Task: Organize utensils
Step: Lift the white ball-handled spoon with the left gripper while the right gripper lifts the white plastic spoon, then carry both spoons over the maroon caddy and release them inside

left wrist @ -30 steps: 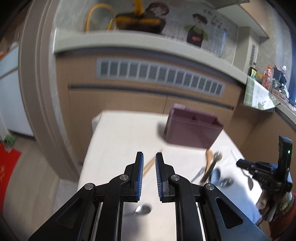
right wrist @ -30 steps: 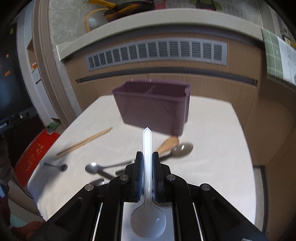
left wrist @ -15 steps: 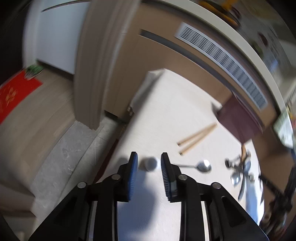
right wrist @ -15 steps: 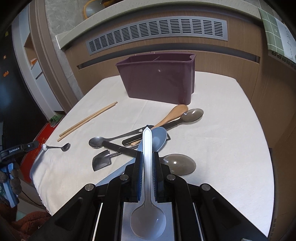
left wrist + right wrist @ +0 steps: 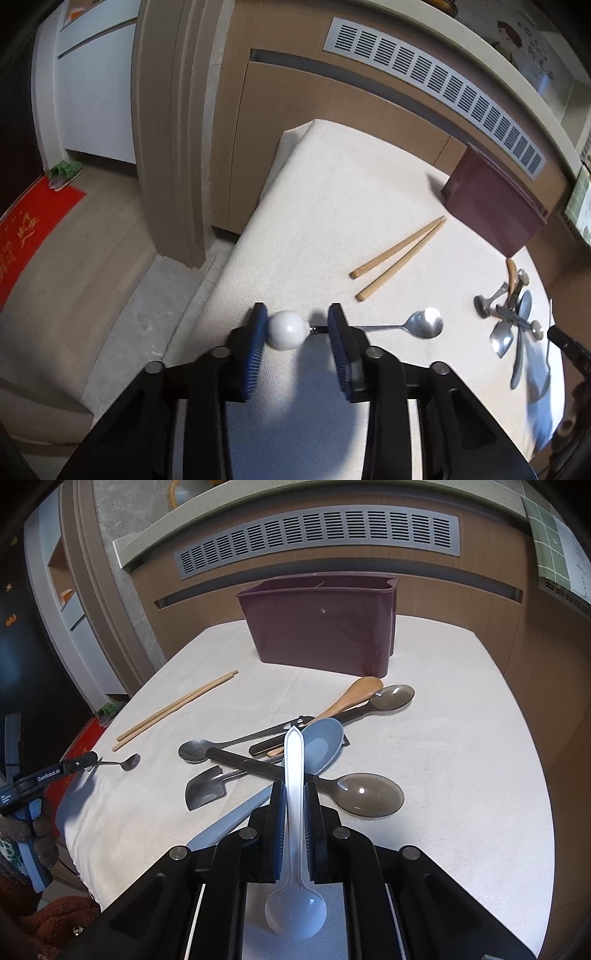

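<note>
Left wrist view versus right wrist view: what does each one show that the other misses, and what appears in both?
Only the left wrist view shows the small spoon's white ball end between the open left gripper's fingers, plus the red mat. Only the right wrist view shows the right gripper shut on the white plastic spoon and the blue spoon. Both show the chopsticks, purple holder and white tablecloth.

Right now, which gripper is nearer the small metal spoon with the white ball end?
Left. The left gripper has its open jaws around the small metal spoon at its ball end; the right gripper is over the utensil pile.
</note>
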A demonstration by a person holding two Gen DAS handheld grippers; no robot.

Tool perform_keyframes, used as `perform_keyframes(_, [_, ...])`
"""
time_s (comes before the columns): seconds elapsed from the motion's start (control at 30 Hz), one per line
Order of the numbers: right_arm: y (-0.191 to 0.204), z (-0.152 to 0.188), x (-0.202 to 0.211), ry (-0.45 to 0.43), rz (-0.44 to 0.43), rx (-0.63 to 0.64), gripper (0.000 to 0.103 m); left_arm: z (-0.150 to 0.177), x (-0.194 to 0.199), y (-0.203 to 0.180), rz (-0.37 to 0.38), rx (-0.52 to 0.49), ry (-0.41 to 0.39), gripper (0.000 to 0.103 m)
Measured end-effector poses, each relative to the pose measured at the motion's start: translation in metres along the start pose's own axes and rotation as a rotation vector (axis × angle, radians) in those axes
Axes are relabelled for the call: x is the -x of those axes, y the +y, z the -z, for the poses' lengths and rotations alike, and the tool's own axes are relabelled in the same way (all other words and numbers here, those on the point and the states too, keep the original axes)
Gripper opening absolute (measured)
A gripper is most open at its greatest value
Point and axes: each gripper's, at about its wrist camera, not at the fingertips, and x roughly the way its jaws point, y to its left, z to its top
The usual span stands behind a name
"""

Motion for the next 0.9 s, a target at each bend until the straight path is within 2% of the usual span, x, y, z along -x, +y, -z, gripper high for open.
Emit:
perform_keyframes(0.1, [-0.002,-0.001,0.007,-0.023,0.006,-0.008,0.009,-0.011,0.023,-0.014,0.011,-0.035,-0.089,0.022])
perform_keyframes(0.17, [-0.006,-0.003,0.012,-0.039,0.007,-0.022,0.009,-0.021,0.046,-0.035,0.02,-0.11,-0.184,0.021])
perform_keyframes(0.3, [-0.013,-0.006,0.02,-0.063,0.009,-0.046,0.009,-0.034,0.069,-0.071,0.052,-0.227,-0.273,0.017])
perform_keyframes(0.37, [-0.016,-0.007,0.025,-0.077,0.015,-0.051,0.009,-0.041,0.071,-0.086,0.072,-0.261,-0.281,0.006])
perform_keyframes(0.67, [-0.022,-0.01,0.035,-0.109,0.032,-0.053,0.009,-0.048,0.074,-0.12,0.121,-0.328,-0.29,0.005])
perform_keyframes(0.83, [-0.024,-0.007,0.035,-0.105,0.035,-0.057,0.009,-0.058,0.07,-0.09,0.119,-0.22,-0.242,0.007])
perform_keyframes(0.9, [-0.025,-0.006,0.034,-0.102,0.035,-0.06,0.009,-0.059,0.064,-0.068,0.092,-0.158,-0.22,0.007])
